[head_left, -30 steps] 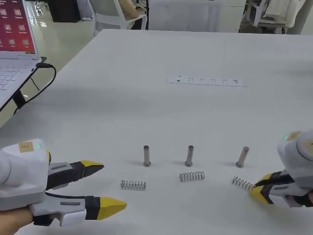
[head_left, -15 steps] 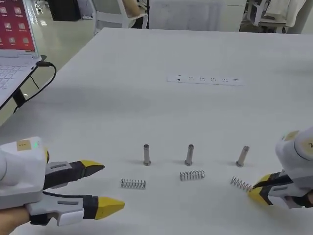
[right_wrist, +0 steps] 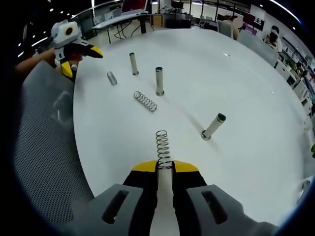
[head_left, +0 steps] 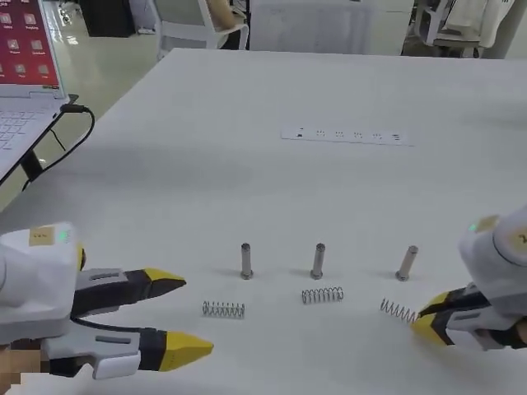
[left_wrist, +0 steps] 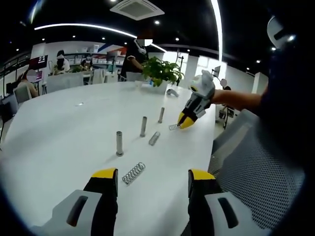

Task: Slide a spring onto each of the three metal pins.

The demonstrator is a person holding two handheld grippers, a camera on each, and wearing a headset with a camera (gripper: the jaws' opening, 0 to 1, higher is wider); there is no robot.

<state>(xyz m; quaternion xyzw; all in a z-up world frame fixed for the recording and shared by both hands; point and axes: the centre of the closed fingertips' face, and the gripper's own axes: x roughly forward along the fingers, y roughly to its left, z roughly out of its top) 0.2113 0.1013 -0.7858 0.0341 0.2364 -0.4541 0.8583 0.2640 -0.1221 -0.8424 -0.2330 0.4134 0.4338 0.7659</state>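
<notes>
Three metal pins stand upright in a row on the white table: left pin (head_left: pixel 246 261), middle pin (head_left: pixel 318 260), right pin (head_left: pixel 406 263). A spring (head_left: pixel 224 309) lies in front of the left pin and another spring (head_left: pixel 323 295) in front of the middle pin. My right gripper (head_left: pixel 422 319) (right_wrist: pixel 164 166) is shut on one end of the third spring (head_left: pixel 397 310) (right_wrist: pixel 163 145), low over the table near the right pin (right_wrist: pixel 213 126). My left gripper (head_left: pixel 188 315) (left_wrist: pixel 153 177) is open, left of the left spring (left_wrist: pixel 133 172), holding nothing.
A white power strip (head_left: pixel 347 136) lies further back on the table. A laptop (head_left: pixel 20 74) with a black cable (head_left: pixel 58 144) sits at the far left. Chairs and people are beyond the table's far edge.
The right gripper has shifted slightly left and lifted the third spring's free end toward the right pin. The left gripper has stayed in place and open.
</notes>
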